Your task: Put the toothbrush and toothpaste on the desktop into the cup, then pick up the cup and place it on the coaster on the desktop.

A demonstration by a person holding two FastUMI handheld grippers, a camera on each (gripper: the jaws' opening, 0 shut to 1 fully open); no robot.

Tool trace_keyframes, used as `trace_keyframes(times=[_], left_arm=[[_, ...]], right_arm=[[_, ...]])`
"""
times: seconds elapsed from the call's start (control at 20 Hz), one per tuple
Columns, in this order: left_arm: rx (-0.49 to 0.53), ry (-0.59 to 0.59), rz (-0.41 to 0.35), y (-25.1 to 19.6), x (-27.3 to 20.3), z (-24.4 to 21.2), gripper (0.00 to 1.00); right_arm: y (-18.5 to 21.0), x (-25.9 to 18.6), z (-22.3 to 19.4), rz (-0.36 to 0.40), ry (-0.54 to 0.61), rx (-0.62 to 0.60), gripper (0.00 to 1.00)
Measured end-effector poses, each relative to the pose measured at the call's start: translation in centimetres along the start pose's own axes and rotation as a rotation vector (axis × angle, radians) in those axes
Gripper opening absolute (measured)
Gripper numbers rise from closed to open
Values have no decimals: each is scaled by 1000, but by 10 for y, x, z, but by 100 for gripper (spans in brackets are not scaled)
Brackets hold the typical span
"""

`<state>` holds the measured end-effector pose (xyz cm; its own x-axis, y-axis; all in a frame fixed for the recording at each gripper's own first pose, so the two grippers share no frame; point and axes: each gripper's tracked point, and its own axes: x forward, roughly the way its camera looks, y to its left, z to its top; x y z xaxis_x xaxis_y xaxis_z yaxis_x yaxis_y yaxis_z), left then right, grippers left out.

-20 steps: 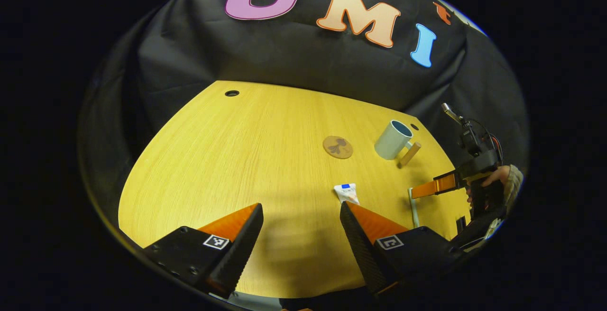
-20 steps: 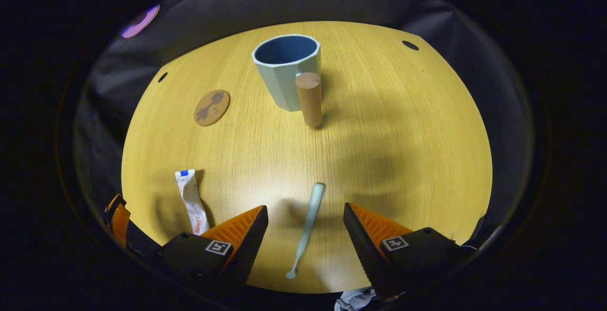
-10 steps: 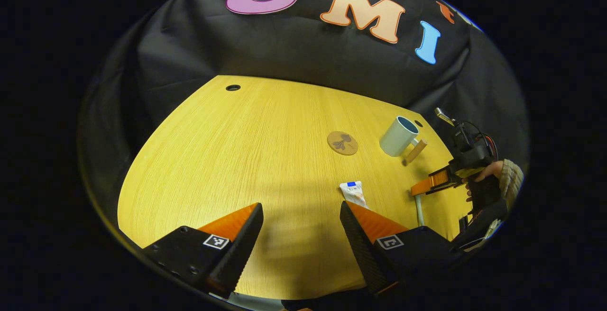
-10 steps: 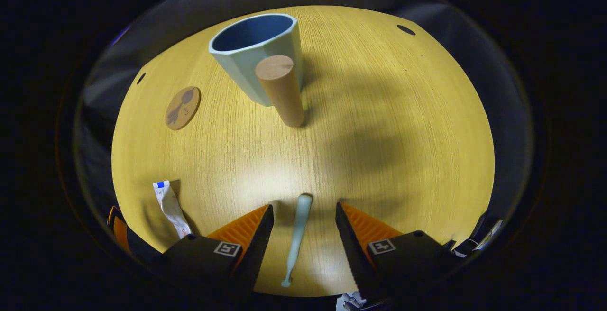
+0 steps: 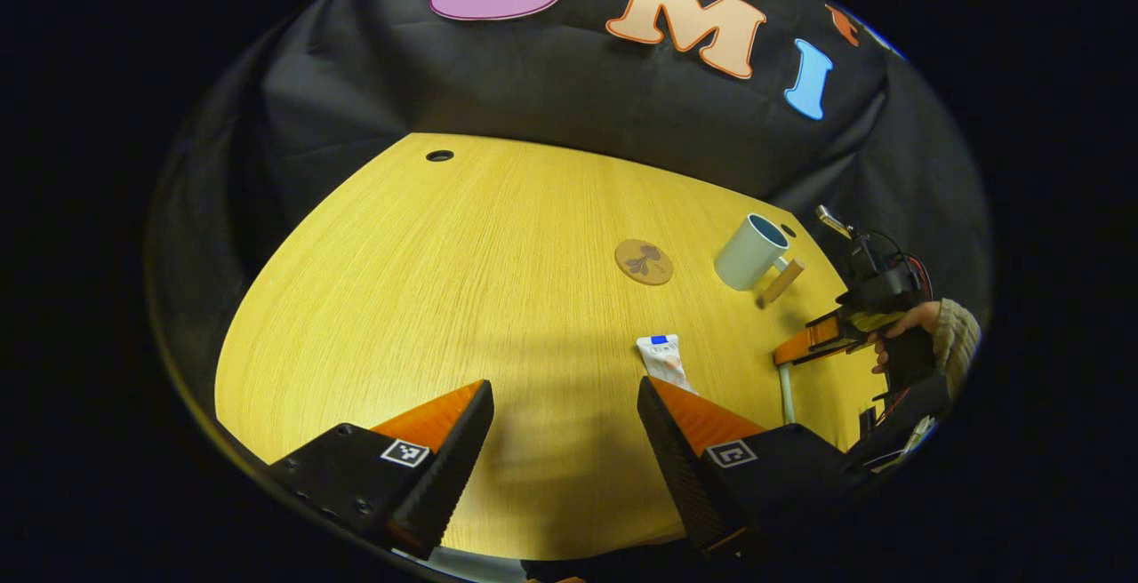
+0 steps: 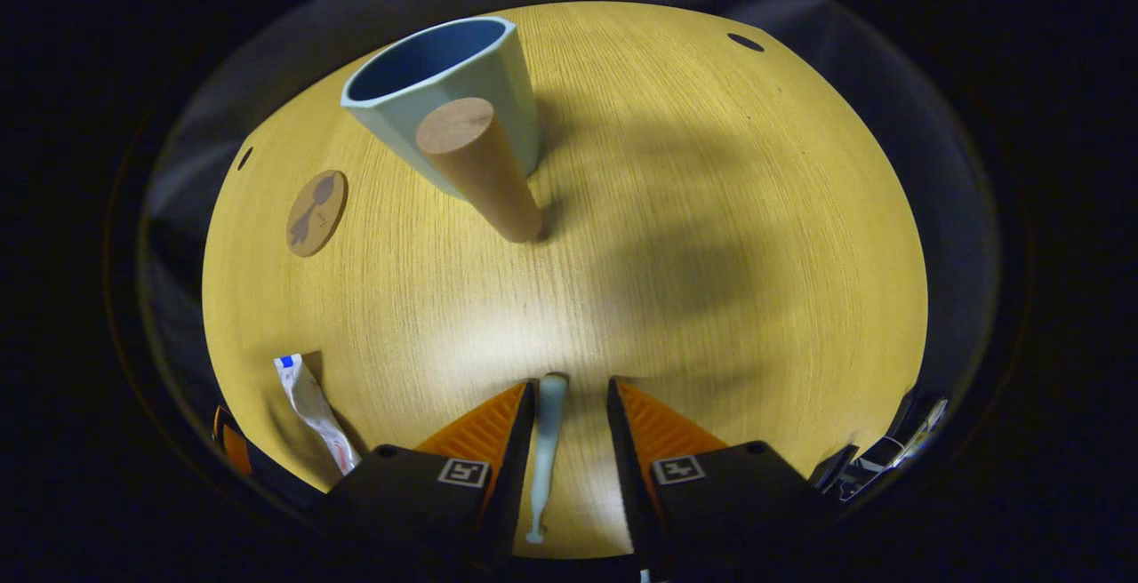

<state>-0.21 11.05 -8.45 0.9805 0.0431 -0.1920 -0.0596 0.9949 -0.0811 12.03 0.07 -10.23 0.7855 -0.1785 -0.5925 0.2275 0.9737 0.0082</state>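
Observation:
The pale green toothbrush (image 6: 548, 423) lies flat on the table between the fingers of my right gripper (image 6: 570, 385). Those fingers stand close beside it, with a slit still showing on its right side. The pale blue cup (image 6: 444, 103) with a wooden peg handle (image 6: 480, 170) stands upright ahead. The round brown coaster (image 6: 316, 212) lies to its left. The white toothpaste tube (image 5: 662, 356) lies just beyond the right finger of my left gripper (image 5: 563, 387), which hovers open and empty. In the left gripper view, the right gripper (image 5: 805, 347) is low over the toothbrush (image 5: 786, 392), near the cup (image 5: 751, 252) and coaster (image 5: 644, 261).
The yellow wooden table (image 5: 444, 281) has small cable holes near its far edge (image 5: 439, 155) (image 6: 745, 41). A hand in a knitted sleeve (image 5: 942, 334) holds the right gripper. Black cloth rises behind the table. The toothpaste (image 6: 307, 401) lies left of the right gripper.
My right gripper has come down and forward over the toothbrush, and its fingers have narrowed from wide open to close around it. The left gripper has hardly moved.

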Motion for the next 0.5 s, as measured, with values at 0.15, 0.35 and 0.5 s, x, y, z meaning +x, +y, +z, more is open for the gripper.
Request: trace_keyframes(times=[0.15,0.35,0.5], left_arm=[[-3,-2,2,0,-1,-1,96],[6,-2,-1,-1,-1,-3,96],[12,2,-1,-1,-2,-4,96]], right_arm=[[-4,0,-1,-6,5,-12,35],[-3,-3,-2,-6,14,0,23],[-2,-2,-3,-6,7,7,14]])
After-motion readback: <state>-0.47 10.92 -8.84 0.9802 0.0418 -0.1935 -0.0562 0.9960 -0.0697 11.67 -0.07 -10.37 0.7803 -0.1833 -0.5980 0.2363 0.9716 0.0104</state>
